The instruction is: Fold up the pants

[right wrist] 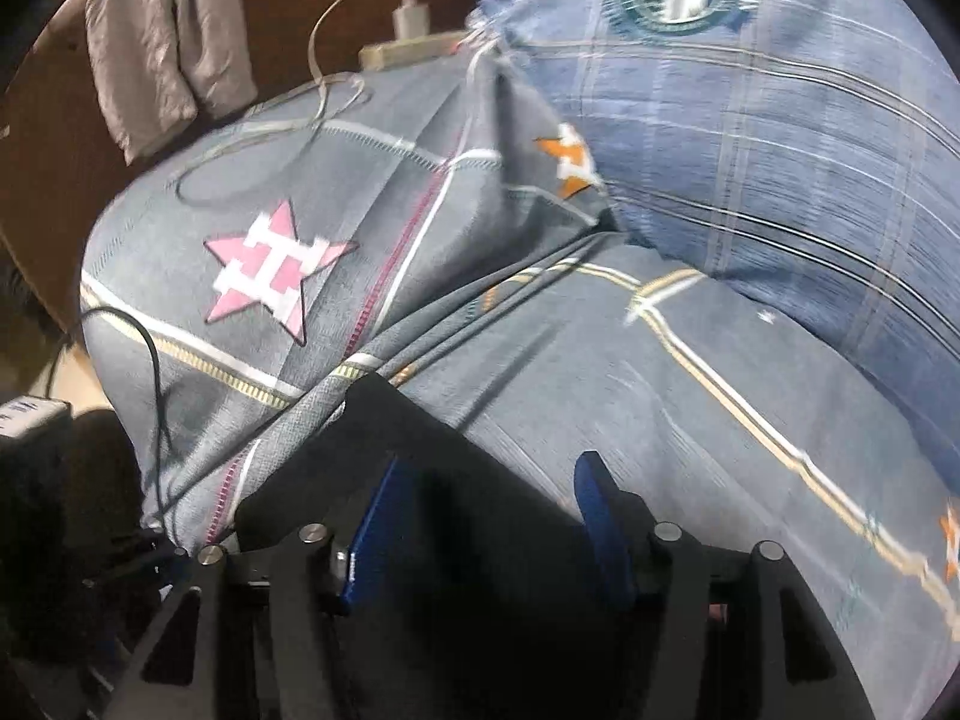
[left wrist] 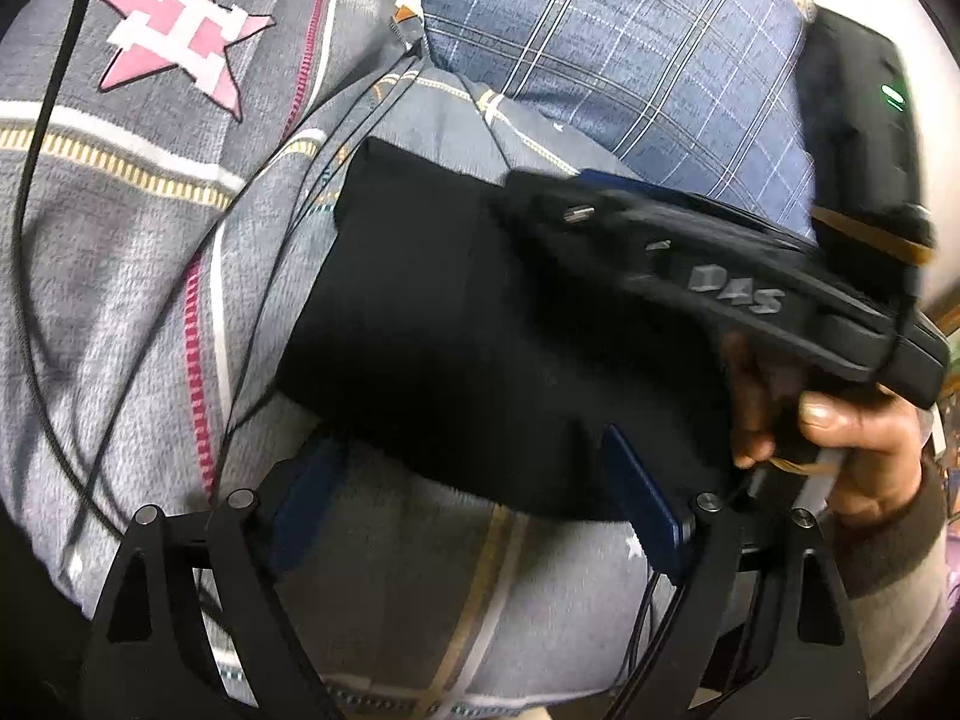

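The black pants lie folded into a compact block on the grey patterned bedsheet. My left gripper is open, its blue pads either side of the near edge of the pants. My right gripper is open over the pants, with the fabric lying between its blue fingers. In the left wrist view the right gripper's black body, held by a hand, reaches across the far right part of the pants.
A blue checked pillow lies at the head of the bed, also in the right wrist view. Black cables run over the sheet on the left. A white charger and cable and a hanging grey cloth are beyond the bed.
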Demonstrator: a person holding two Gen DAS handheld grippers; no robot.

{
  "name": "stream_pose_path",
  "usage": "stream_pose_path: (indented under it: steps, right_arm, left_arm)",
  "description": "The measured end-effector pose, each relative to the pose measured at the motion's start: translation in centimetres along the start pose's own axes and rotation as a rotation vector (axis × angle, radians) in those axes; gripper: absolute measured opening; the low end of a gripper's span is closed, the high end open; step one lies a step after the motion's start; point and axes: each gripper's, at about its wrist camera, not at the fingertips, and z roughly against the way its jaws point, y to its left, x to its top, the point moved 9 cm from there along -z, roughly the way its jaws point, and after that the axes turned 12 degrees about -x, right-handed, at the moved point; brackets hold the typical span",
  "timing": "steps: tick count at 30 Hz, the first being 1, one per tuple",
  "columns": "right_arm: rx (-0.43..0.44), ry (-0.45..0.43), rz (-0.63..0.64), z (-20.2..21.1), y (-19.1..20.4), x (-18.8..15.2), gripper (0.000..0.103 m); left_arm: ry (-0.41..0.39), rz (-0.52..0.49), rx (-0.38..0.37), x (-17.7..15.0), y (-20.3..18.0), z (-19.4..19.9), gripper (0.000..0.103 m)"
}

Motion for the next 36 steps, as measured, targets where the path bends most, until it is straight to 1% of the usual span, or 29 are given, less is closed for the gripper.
stream_pose_path:
  steps: [3,5,6,7,8,9,10,11,13,16,17,18,19,21,22,23,24,25,27,28,29,30,31,32,33,34,35,36]
  right_arm:
    - [0.023,0.04,0.088,-2.1,1.7,0.2,0.058]
    - [0.051,0.065,0.103,-3.1,2.4,0.1,0.058]
    - [0.084,0.078,0.088,-3.6,2.7,0.0,0.057]
    - [0.101,0.077,0.073,-3.6,2.8,0.0,0.054]
    - [0.112,0.06,0.056,-3.4,2.9,0.1,0.039]
    - [0.109,0.04,0.046,-3.0,2.8,0.2,0.025]
    - [0.101,0.015,0.03,-2.4,2.7,0.4,0.02]
    - [0.093,-0.016,0.009,-1.4,2.5,0.5,0.014]
    - [0.084,-0.086,-0.046,1.1,1.4,0.8,0.012]
    - [0.103,-0.195,-0.158,5.8,-1.2,1.1,0.009]
    - [0.102,-0.25,-0.209,8.2,-2.9,0.8,0.0]
    - [0.097,-0.29,-0.247,10.1,-4.3,0.5,0.0]
    - [0.087,-0.327,-0.283,11.8,-5.8,0.1,0.0]
    - [0.042,-0.375,-0.36,15.2,-9.4,-1.8,0.0]
    - [0.01,-0.375,-0.384,15.9,-10.9,-2.6,0.0]
    - [-0.039,-0.352,-0.421,16.5,-12.8,-4.3,0.0]
    - [-0.064,-0.329,-0.449,16.8,-13.6,-5.5,0.0]
    - [-0.082,-0.309,-0.476,16.9,-14.5,-6.7,0.0]
    - [-0.128,-0.288,-0.513,17.0,-15.4,-9.1,0.003]
    - [-0.134,-0.284,-0.516,17.0,-15.6,-9.5,0.004]
    - [-0.127,-0.275,-0.514,16.6,-15.2,-9.9,0.008]
    - [-0.111,-0.26,-0.505,16.0,-14.7,-9.8,0.02]
    - [-0.097,-0.243,-0.494,15.4,-14.3,-9.5,0.031]
    - [-0.07,-0.221,-0.467,14.3,-13.3,-8.9,0.052]
    - [-0.045,-0.212,-0.44,13.7,-12.2,-8.4,0.054]
    - [-0.025,-0.205,-0.408,13.1,-11.1,-7.7,0.054]
    - [-0.009,-0.201,-0.37,12.2,-9.8,-6.8,0.054]
    - [0.01,-0.198,-0.336,11.5,-8.6,-5.8,0.054]
  left_arm:
    - [-0.018,-0.004,-0.013,0.5,0.0,-0.2,0.087]
    - [-0.027,-0.007,-0.024,0.8,0.0,-0.3,0.087]
    - [-0.032,-0.009,-0.033,1.0,0.0,-0.3,0.087]
    - [-0.043,-0.01,-0.048,1.1,0.0,-0.2,0.087]
    - [-0.051,-0.01,-0.06,1.3,0.0,-0.1,0.084]
    - [-0.06,-0.01,-0.072,1.4,0.0,0.0,0.063]
    - [-0.057,-0.014,-0.075,1.5,-0.2,0.2,0.05]
    - [-0.061,-0.027,-0.066,1.6,-0.4,0.4,0.04]
    - [-0.08,-0.07,-0.075,2.0,-1.6,1.2,0.035]
    - [-0.094,-0.166,-0.147,2.6,-5.6,2.5,0.031]
    - [-0.092,-0.208,-0.171,2.7,-7.2,2.7,0.028]
    - [-0.088,-0.256,-0.2,2.7,-9.1,2.9,0.026]
    - [-0.076,-0.31,-0.239,2.5,-11.3,2.8,0.026]
    - [-0.038,-0.409,-0.279,1.6,-15.0,1.8,0.026]
    - [-0.002,-0.462,-0.298,0.7,-16.8,0.7,0.026]
    - [0.032,-0.498,-0.305,-0.1,-17.9,-0.5,0.026]
    - [0.054,-0.512,-0.292,-0.7,-18.5,-1.5,0.026]
    - [0.07,-0.503,-0.291,-1.2,-18.7,-2.2,0.025]
    - [0.09,-0.467,-0.323,-1.7,-18.6,-2.6,0.025]
    - [0.091,-0.45,-0.308,-1.9,-17.9,-2.4,0.025]
    - [0.083,-0.442,-0.279,-1.8,-17.2,-2.2,0.025]
    - [0.074,-0.427,-0.249,-1.8,-16.3,-1.8,0.025]
    - [0.065,-0.389,-0.224,-1.7,-14.9,-1.1,0.026]
    - [0.049,-0.338,-0.205,-1.1,-13.4,-0.5,0.028]
    - [0.028,-0.287,-0.182,-0.9,-11.9,0.2,0.037]
    - [0.0,-0.233,-0.145,-0.7,-10.1,1.1,0.043]
    - [-0.023,-0.193,-0.119,-0.7,-8.6,1.9,0.056]
    - [-0.049,-0.149,-0.098,-0.4,-7.3,2.6,0.065]
